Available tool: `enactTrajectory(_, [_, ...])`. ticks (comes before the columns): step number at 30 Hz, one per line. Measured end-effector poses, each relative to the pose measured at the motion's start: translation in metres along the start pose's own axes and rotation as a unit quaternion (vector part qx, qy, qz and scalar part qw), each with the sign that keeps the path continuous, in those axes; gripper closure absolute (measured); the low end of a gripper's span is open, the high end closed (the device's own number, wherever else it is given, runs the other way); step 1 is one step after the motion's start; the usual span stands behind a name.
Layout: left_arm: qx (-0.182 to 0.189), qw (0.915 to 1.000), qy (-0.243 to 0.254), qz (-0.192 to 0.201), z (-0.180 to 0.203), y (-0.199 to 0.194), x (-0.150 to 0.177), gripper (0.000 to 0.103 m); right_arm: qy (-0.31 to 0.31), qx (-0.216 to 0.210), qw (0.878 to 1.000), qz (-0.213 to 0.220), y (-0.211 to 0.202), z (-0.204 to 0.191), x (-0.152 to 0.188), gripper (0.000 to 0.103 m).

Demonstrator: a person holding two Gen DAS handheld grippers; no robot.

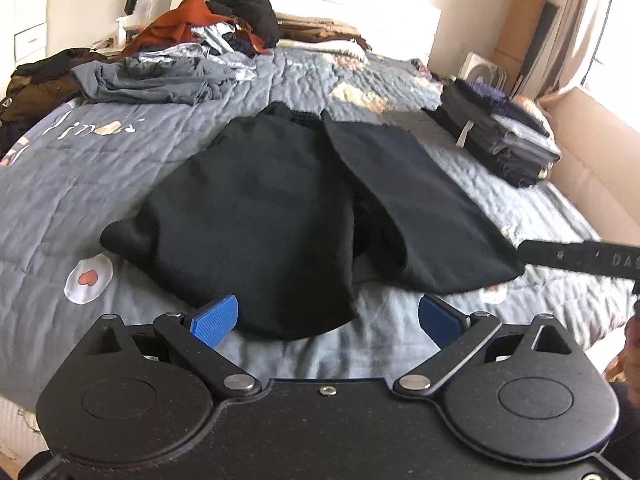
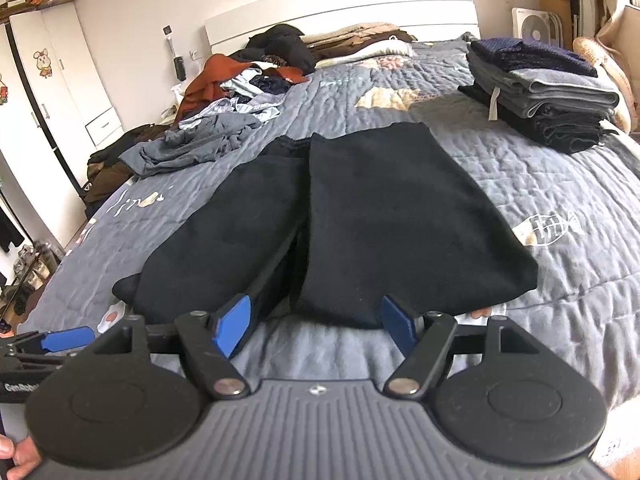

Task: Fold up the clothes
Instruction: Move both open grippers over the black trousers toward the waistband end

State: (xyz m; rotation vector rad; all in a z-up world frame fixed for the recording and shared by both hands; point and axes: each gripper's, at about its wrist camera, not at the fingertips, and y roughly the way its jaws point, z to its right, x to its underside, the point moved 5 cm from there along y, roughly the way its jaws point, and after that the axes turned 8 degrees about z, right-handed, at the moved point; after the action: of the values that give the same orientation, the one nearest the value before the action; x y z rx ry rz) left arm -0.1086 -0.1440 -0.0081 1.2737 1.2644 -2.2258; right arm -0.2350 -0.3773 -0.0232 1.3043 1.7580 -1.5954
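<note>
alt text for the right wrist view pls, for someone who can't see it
A black garment lies spread on a grey quilted bed, its two halves side by side, just beyond the open right tool. A stack of folded clothes sits at the far right, a heap of unfolded clothes at the far left near the white headboard.

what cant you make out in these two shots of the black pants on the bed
- Right gripper, left wrist view: only a blurred finger shows; the frame edge cuts the rest.
- Black pants, right wrist view: near hem hidden behind the blue pads.
- Folded stack: garment types unreadable, too small.
</note>
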Motion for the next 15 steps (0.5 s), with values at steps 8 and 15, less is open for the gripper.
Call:
enactTrajectory(8, [0.003,0.9996,0.005,0.027,0.006,-0.020,-0.013,0.005,0.005,0.007,1.000,0.024,-0.022,-0.003,-0.009,0.031])
enactTrajectory(15, [0.008,0.9990,0.005,0.044,0.021,-0.028,-0.033,0.004,-0.011,0.000,0.999,0.040,-0.040,-0.008,-0.017,0.031])
